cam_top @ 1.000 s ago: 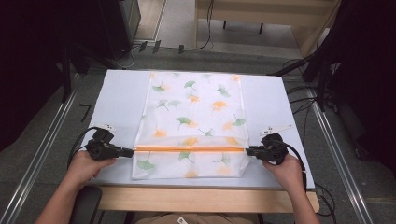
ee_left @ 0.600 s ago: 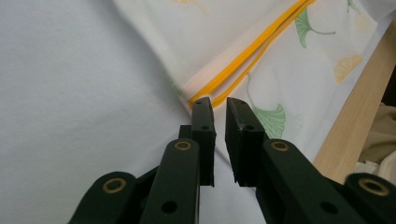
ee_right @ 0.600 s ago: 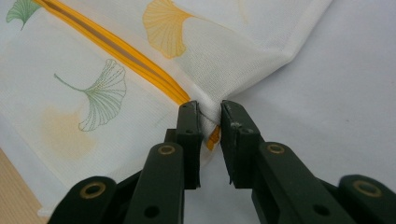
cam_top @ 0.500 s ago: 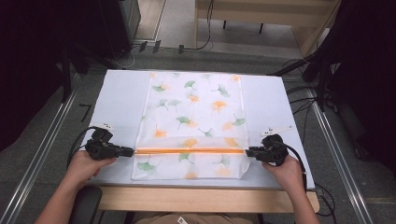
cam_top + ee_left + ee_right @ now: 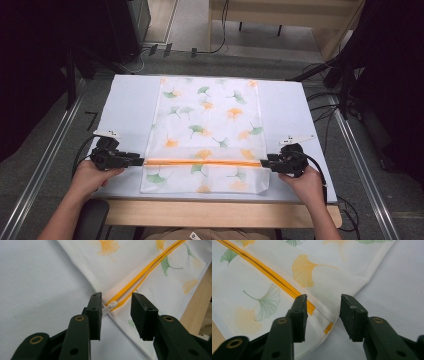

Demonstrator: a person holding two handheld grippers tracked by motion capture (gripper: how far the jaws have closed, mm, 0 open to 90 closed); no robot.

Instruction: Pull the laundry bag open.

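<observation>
White cloth cover point(image 5: 207, 125) printed with green and orange ginkgo leaves lies flat mid-table point(image 5: 130, 110), near edge close to the person. Orange zipper point(image 5: 202, 162) runs straight across its near part; white pull point(image 5: 110, 306) sits at the left end. Left gripper point(image 5: 137, 160) and right gripper point(image 5: 266, 162) sit at the zipper's two ends, jaws just opened, pads off the cloth.

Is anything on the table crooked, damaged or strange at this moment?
Nothing stands out. The leaf-print fabric cover lies flat and square on the table, and its orange zipper runs straight. The left gripper and right gripper sit at the zipper's ends; their jaws have just been opening and press on nothing.
</observation>
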